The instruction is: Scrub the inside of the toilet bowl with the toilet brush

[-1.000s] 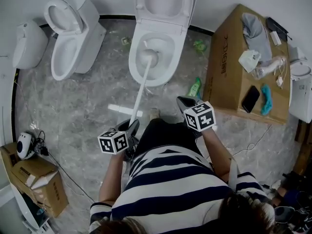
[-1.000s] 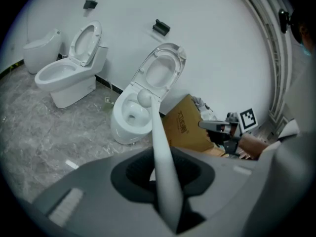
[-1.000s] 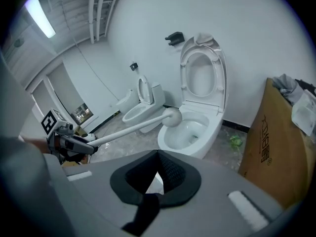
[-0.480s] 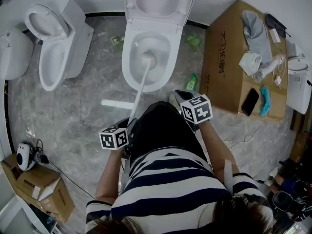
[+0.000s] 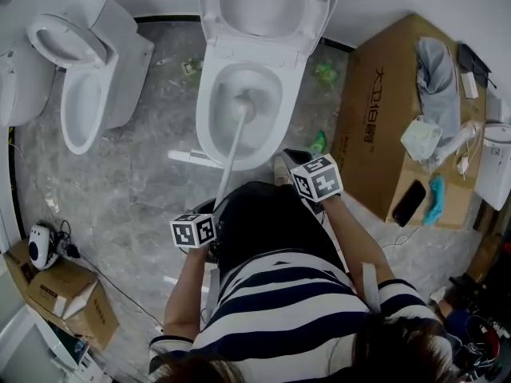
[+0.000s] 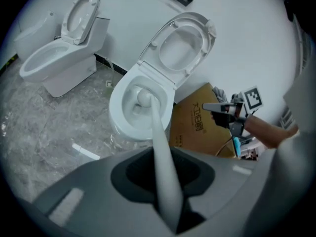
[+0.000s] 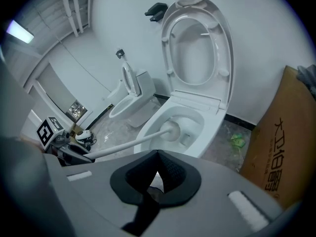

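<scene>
While the person in the striped shirt point(image 5: 279, 309) stands facing the open toilet bowl point(image 5: 209, 130), the left gripper point(image 6: 166, 181) is clamped on the grip end of the toilet brush point(image 5: 232, 146). Its long white handle runs up from between the jaws and over the near rim. The brush's rounded head point(image 6: 144, 98) sits down inside the bowl, low near the drain. The seat and lid point(image 5: 263, 6) stand raised against the wall behind.

The right gripper point(image 7: 156, 154) hangs to the right of the handle, apart from it, above the person's dark trousers point(image 5: 263, 222). Its jaws are drawn together at the tips with nothing between them.

A second toilet point(image 5: 84, 94), its lid also up, stands to the left on the marbled grey floor point(image 5: 136, 182). To the right sits a large cardboard box point(image 5: 379, 126) carrying a black phone point(image 5: 408, 203), a turquoise item point(image 5: 435, 198) and some grey cloth point(image 5: 435, 66). A green bottle point(image 5: 319, 142) lies on the floor between bowl and box.
</scene>
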`<state>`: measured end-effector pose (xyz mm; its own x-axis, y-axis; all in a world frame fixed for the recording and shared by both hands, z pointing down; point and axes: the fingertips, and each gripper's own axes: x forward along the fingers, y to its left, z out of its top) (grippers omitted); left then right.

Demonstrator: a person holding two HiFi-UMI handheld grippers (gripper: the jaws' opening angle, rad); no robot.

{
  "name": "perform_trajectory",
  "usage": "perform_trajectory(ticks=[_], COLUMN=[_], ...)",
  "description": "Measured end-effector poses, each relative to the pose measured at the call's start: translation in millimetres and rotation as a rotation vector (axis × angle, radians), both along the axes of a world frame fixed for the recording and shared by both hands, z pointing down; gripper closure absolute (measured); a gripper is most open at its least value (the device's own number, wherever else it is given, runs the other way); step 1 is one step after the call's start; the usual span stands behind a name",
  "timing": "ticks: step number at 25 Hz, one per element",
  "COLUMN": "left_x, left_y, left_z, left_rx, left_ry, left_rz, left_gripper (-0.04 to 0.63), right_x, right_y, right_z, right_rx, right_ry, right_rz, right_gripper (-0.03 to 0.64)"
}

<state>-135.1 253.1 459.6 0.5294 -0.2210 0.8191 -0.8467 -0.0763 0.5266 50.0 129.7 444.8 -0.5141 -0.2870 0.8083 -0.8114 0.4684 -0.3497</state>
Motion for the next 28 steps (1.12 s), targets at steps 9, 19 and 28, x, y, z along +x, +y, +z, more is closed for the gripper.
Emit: perform_trajectory(ticks=[9, 19, 28], left_x=[12, 7, 3], left_y=[-35, -63, -96], left_z=[34, 74, 100], left_rx=[-0.06, -0.105, -0.102], left_ry=[-0.037, -0.108, -0.122], left_rz=[-0.064, -0.07, -0.092], left_gripper=[0.595, 0.595, 0.595], right_x=[10, 7, 1], right_y=[-52, -83, -100], right_z=[46, 104, 136], right_rx=[-0.066, -0.128, -0.139], right_ry=[0.008, 0.008, 0.005], right_rz=[-0.083, -0.107, -0.108], right_gripper=[0.621, 0.621, 0.621])
